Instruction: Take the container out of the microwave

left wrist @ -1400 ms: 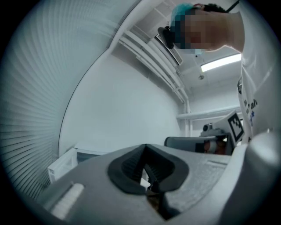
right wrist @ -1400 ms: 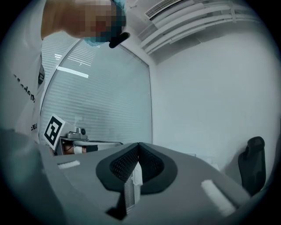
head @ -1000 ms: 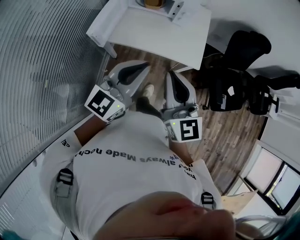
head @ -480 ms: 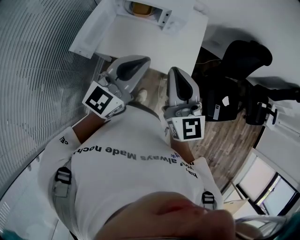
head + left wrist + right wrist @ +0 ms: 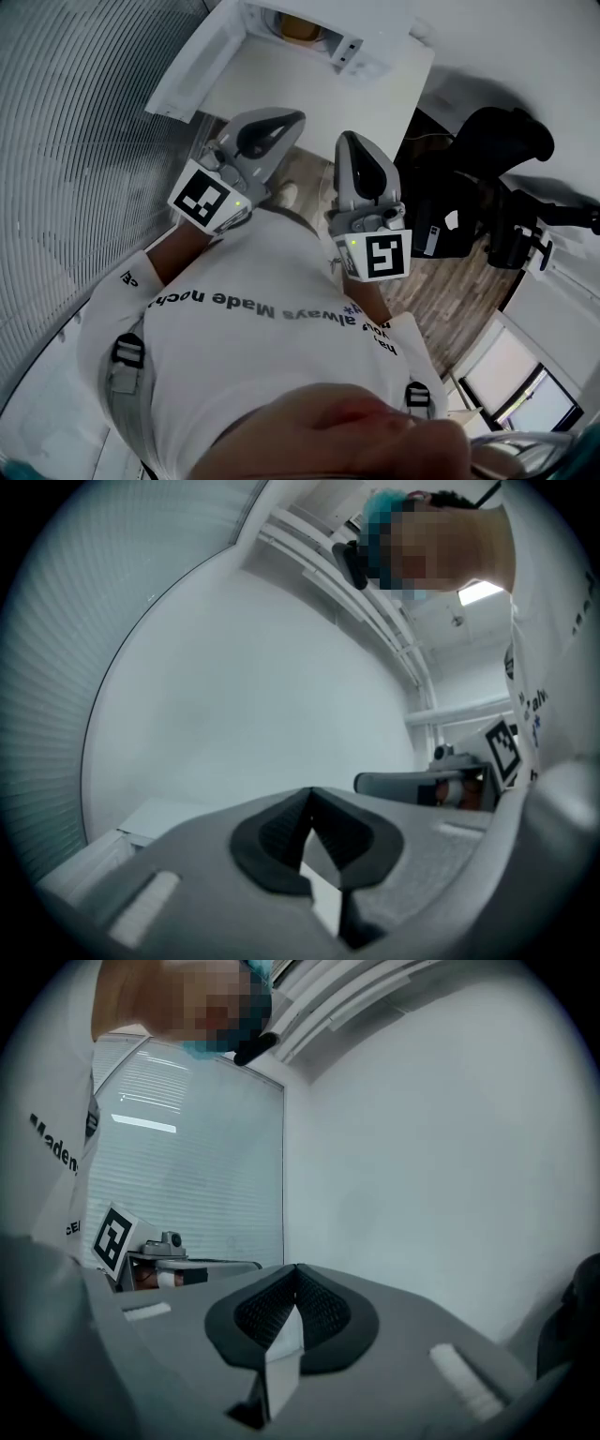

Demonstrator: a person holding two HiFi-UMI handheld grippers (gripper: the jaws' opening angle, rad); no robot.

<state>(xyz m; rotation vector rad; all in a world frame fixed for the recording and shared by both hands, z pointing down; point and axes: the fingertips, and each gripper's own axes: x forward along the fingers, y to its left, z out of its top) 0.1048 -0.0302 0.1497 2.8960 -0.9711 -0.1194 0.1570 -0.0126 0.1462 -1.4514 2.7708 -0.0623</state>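
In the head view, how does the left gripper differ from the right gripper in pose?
The left gripper slants toward upper right; the right gripper points almost straight up the picture. The left gripper's marker cube looks turned like a diamond; the right gripper's marker cube looks nearly square-on. Both are shut, holding nothing.

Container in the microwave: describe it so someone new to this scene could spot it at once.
At the top of the head view stands a white table, and on it a white microwave with its cavity open toward the person. The container sits inside that cavity, the only tan-orange thing among the white surfaces around it.
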